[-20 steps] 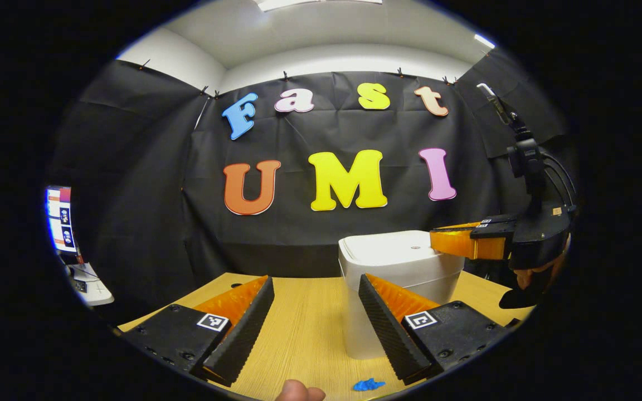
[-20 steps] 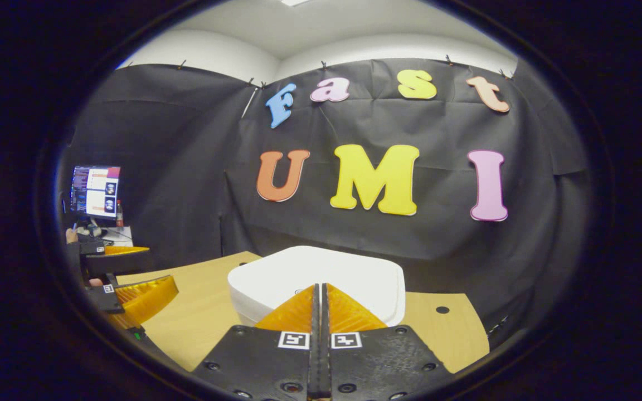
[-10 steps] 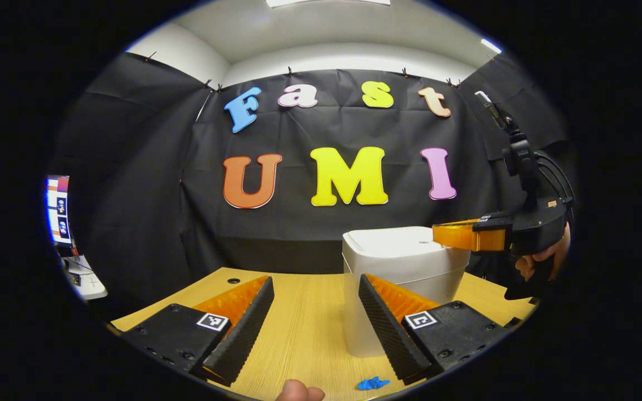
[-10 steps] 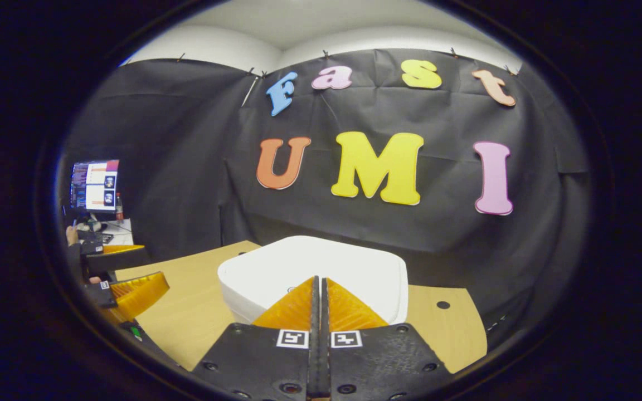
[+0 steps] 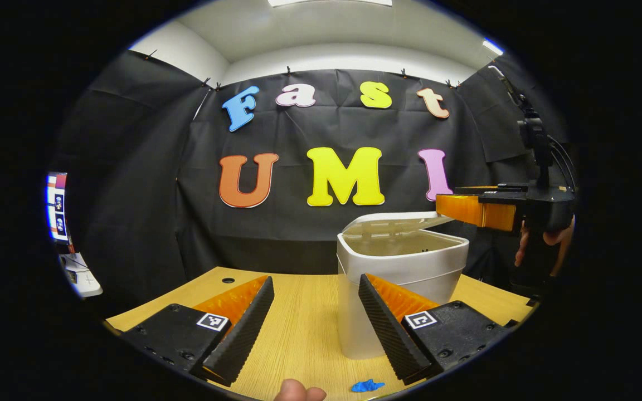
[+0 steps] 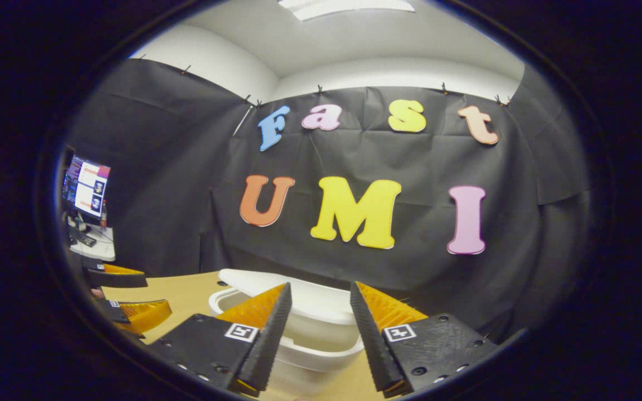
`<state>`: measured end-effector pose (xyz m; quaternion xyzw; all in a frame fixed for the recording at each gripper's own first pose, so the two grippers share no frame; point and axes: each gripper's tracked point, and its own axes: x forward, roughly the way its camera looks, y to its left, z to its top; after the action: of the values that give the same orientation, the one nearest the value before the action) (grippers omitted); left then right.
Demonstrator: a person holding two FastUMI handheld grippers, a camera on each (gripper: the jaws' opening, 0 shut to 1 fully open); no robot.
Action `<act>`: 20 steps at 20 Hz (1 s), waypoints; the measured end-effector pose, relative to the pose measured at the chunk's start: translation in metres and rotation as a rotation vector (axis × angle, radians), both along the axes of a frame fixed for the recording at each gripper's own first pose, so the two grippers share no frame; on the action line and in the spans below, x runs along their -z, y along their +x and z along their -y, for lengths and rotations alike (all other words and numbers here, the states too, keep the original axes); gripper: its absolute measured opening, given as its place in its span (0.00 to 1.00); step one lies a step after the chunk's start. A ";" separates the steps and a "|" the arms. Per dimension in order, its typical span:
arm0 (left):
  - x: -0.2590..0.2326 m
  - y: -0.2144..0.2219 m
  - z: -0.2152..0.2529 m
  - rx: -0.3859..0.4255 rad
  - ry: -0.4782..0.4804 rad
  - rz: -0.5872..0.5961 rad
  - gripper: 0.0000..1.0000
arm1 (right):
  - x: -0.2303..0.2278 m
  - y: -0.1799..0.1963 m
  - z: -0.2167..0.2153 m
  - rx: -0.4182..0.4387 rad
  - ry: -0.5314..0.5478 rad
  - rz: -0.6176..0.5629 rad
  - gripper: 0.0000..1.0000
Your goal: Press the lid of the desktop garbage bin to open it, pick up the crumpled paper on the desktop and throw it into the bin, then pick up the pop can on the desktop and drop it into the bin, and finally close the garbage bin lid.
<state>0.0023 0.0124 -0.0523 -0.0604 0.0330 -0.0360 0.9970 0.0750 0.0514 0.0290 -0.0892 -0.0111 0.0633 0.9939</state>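
Observation:
The white desktop bin (image 5: 404, 266) stands on the wooden table, its lid (image 5: 390, 224) raised part way at a tilt. In the left gripper view my left gripper (image 5: 315, 280) is open and empty, low over the table just in front of the bin. My right gripper (image 5: 441, 205) hovers above the bin's right edge, held by a hand. In the right gripper view the right gripper (image 6: 320, 287) is open with nothing between its fingers, above the bin's rim (image 6: 326, 359) and the tilted lid (image 6: 243, 278). The left gripper (image 6: 156, 292) shows at the left.
A small blue scrap (image 5: 368, 385) lies on the wooden table (image 5: 304, 334) near its front edge, next to a fingertip (image 5: 298, 393). A monitor (image 6: 87, 186) and desk stand off to the left. Black cloth walls close in behind the bin.
The right gripper was shut and resting on the closed lid; it has risen and opened. The lid has sprung part way up. The left gripper stayed in place.

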 end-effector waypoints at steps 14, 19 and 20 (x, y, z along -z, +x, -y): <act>0.042 -0.019 0.024 0.029 0.006 -0.094 0.99 | 0.032 -0.069 0.049 0.074 0.156 0.013 0.95; 0.077 -0.036 0.045 0.058 0.003 -0.174 0.99 | 0.087 -0.088 0.045 0.057 0.163 -0.068 0.95; 0.088 -0.040 0.048 0.063 0.014 -0.199 0.99 | 0.096 -0.091 0.048 0.059 0.167 -0.079 0.95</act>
<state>-0.0382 -0.0356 -0.1400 -0.0557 0.1339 -0.0610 0.9875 -0.0159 0.0036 -0.0675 -0.0038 0.0257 0.0362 0.9990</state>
